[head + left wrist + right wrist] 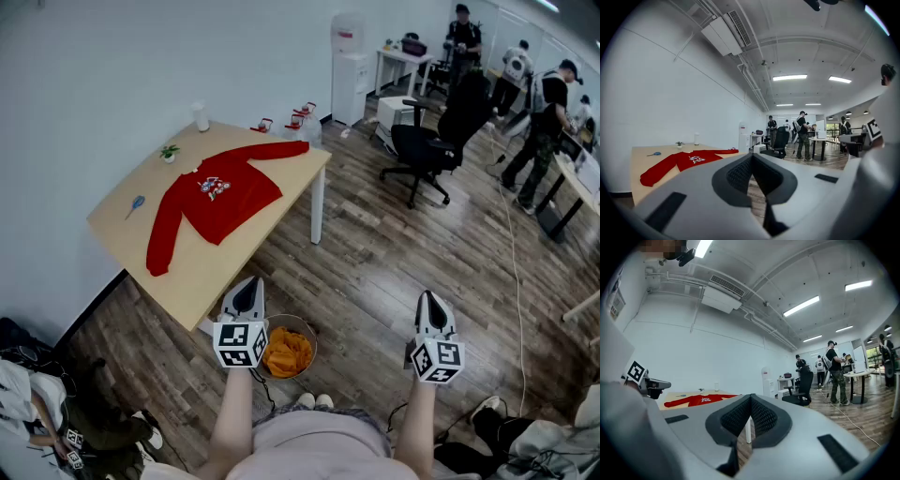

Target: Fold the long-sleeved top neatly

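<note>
Your left tongs [248,284] and right tongs [431,298] are both clenched on nothing, held out over the wooden floor [375,272], well short of the worktop [202,277]. On it the red long-sleeved top [220,197] lies spread flat, sleeves out. Only the head view shows the bowl [298,321] of orange stuff by your feet; only the gripper views show the ceiling lights [790,77]. Each gripper view also catches the other tongs' marker cube [873,131] at its edge.

Pale wall [141,56] at 10 o'clock. Dark wood-plank floor [375,272]. Light wooden table [216,262] at 11 o'clock. Black office chair [427,150], white water dispenser [350,70] at 1 o'clock. Ceiling strip lights [790,77] lit; air-conditioning unit [723,35] overhead.
</note>
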Demonstrator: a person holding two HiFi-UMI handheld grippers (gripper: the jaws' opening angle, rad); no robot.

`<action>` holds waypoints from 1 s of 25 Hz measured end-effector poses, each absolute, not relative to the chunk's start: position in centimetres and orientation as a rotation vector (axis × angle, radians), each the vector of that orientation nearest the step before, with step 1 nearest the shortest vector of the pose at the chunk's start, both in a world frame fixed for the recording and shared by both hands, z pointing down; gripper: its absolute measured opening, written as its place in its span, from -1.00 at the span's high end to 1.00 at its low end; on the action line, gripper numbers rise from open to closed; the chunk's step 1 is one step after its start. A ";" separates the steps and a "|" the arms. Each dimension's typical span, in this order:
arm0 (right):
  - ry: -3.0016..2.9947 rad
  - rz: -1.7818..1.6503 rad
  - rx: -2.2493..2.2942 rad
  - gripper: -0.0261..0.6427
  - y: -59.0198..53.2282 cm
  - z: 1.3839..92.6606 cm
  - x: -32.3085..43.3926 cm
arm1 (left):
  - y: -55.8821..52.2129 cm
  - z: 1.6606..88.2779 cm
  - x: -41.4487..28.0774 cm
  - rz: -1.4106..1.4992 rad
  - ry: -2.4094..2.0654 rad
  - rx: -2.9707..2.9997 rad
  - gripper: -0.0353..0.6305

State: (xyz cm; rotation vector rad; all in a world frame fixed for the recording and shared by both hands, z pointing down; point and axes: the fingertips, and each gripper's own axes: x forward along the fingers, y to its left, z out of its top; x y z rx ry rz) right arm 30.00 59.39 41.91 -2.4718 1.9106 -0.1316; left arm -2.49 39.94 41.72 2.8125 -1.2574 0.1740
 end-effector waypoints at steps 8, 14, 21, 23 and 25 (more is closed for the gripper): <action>1.919 -0.132 -2.467 0.90 59.1 41.8 30.0 | 39.8 42.0 -2.4 0.182 -1.255 2.803 0.89; 1.926 -0.136 -2.455 0.90 58.7 41.9 29.7 | 39.8 42.1 -2.2 0.183 -1.251 2.806 0.89; 1.931 -0.138 -2.422 0.90 58.2 41.7 29.1 | 39.7 42.2 -2.7 0.176 -1.251 2.789 0.88; 1.934 -0.141 -2.404 0.90 57.9 41.7 28.9 | 39.6 42.5 -2.8 0.170 -1.242 2.779 0.88; 1.945 -0.143 -2.392 0.89 57.7 41.8 28.6 | 39.6 42.7 -2.9 0.154 -1.226 2.767 0.88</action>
